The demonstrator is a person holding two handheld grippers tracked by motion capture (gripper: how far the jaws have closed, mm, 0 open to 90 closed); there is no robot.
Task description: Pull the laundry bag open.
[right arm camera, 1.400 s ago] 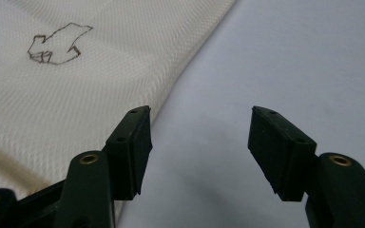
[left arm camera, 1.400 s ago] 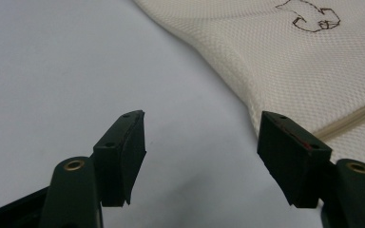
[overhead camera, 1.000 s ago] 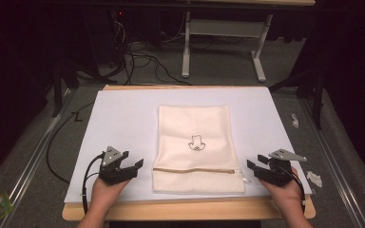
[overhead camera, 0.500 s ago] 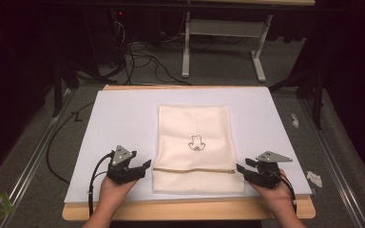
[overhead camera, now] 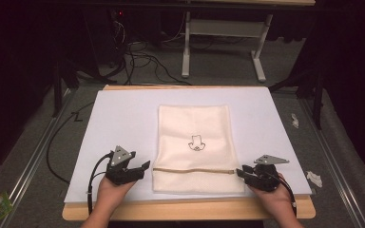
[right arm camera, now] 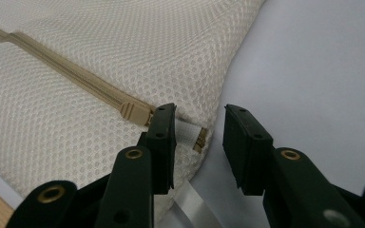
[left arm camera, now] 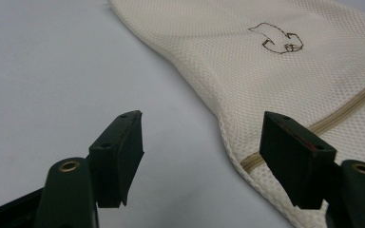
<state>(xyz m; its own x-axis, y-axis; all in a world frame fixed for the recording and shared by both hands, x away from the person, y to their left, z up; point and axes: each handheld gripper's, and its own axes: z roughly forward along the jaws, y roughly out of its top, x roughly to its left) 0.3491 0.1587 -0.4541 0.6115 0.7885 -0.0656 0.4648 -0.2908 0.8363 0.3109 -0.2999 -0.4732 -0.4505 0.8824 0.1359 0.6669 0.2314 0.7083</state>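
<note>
A cream mesh bag lies flat on the white sheet, with a small dark emblem in its middle and a tan zipper across its near end. My left gripper stands open just left of the bag's zipper end, touching nothing. My right gripper is open at the bag's right edge, its jaws either side of the zipper's end and a small white tag. In the left gripper view the mesh bag spreads ahead to the right.
The white sheet covers a wooden table whose bare front edge runs under my hands. Crumpled white scraps lie on the grey floor at the right. Cables and a white table frame stand behind.
Both grippers have moved inward toward the bag's zipper line, the left one rightward and the right one leftward, down to the sheet. The bag has not moved.
</note>
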